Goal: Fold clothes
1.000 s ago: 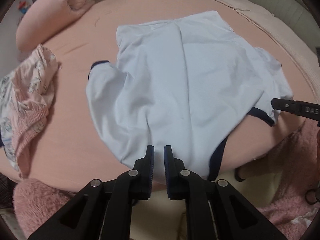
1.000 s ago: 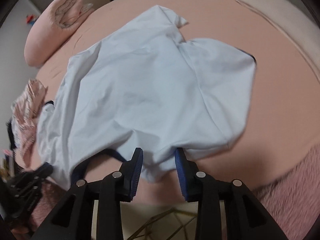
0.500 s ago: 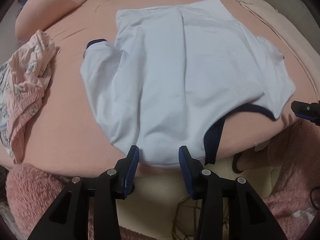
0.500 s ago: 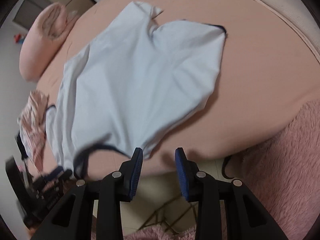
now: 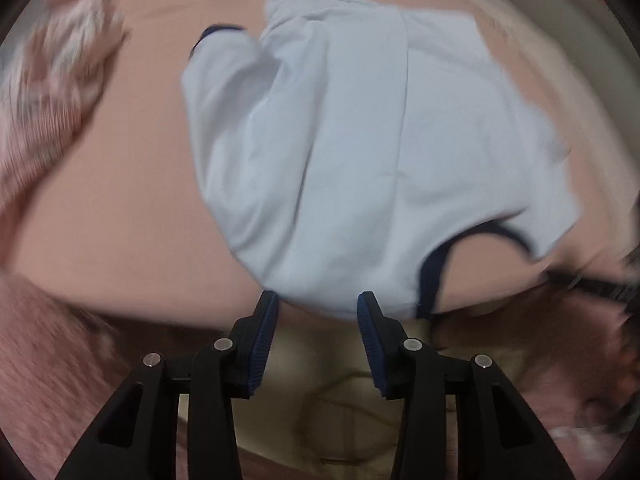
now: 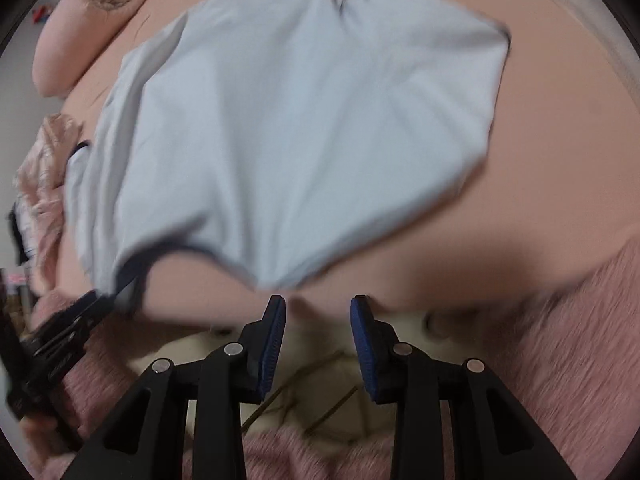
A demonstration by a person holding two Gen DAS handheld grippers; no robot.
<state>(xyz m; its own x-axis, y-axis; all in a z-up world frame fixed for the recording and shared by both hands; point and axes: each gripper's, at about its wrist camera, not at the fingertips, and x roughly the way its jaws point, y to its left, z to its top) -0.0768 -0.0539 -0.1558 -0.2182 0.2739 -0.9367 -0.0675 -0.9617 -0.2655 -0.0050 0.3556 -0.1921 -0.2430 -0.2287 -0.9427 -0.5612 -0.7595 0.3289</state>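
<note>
On the pink bed, the pale blue shirt lies spread; left gripper and right gripper hover at its near hem, jaws parted, holding nothing.

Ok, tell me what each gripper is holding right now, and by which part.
Nothing is held. The left gripper and right gripper are both open at the near edge of the light blue shirt, fingers clear of the cloth.

The shirt lies spread on the bed, its near hem at the bed's near edge. A crumpled garment lies on the bed to the shirt's left. A pillow rests at the far left.
</note>
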